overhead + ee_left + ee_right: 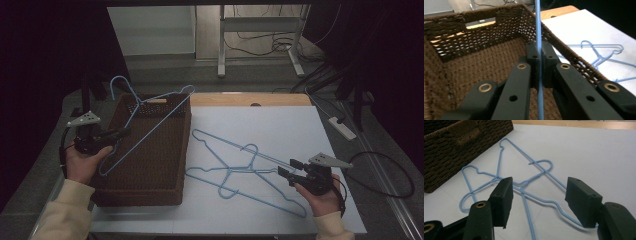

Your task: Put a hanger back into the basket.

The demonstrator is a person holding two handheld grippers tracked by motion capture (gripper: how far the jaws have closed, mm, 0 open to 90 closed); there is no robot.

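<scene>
One blue wire hanger pinched tight in left gripper, slanted across wicker basket, hook poking past far rim, lower end cut off behind jaws. Right gripper gaping wide, nothing held, hovering by two tangled hangers on white tabletop.

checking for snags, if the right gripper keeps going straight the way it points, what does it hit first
Most likely the crossed blue hangers on the table: the right gripper is open and aims at their overlap. The basket lies off to the side, though depth is hard to judge.
</scene>
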